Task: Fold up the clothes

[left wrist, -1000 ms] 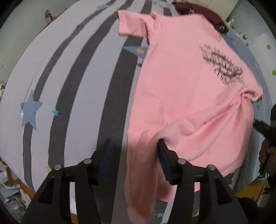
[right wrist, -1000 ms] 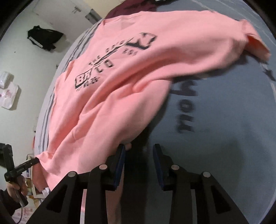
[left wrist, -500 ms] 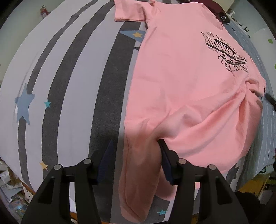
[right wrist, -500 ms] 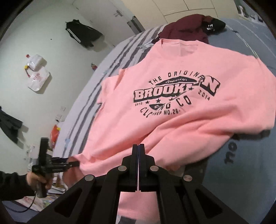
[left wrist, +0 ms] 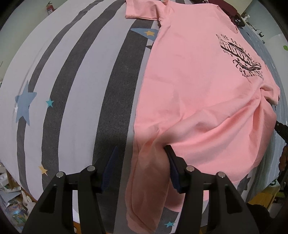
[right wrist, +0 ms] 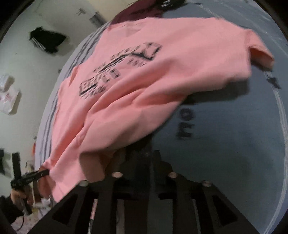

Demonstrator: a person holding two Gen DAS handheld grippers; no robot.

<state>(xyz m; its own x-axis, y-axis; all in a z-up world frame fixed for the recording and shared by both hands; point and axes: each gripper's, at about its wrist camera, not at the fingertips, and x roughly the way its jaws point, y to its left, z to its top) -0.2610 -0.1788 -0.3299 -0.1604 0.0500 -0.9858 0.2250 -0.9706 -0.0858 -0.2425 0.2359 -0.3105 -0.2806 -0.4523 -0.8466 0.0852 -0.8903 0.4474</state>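
**Pink T-shirt spread on the striped bed, both grippers at its hem**

In the left wrist view, the left gripper (left wrist: 140,167) stood wide open, its two blue-padded fingers (left wrist: 110,167) well apart. The near corner of the pink T-shirt (left wrist: 198,93) lay loose between them, the cloth brushing the right-hand finger but pinched by neither. That corner hung crumpled over the near edge of the bed.

In the right wrist view, the right gripper (right wrist: 140,158) sat at the shirt's other hem corner. The frame was blurred with motion; the fingers appeared apart, with a fold of pink cloth draped across the left one, and whether any cloth was gripped could not be told. At the lower left of this view, a hand (right wrist: 19,195) held the left gripper by its handle, its tip against the shirt's far hem corner.

Beyond the fingers, the shirt lay face up on the striped bedsheet (left wrist: 72,90), grey and white bands dotted with blue and yellow stars. Its black chest print (left wrist: 241,59) was towards the right of the left view. One short sleeve (left wrist: 142,9) lay flat at the far end; the other sleeve (right wrist: 259,52) was lifted and folded.

Farthest off, a dark maroon garment (right wrist: 138,12) rested past the collar, and a black garment (right wrist: 47,39) hung on the white wall.
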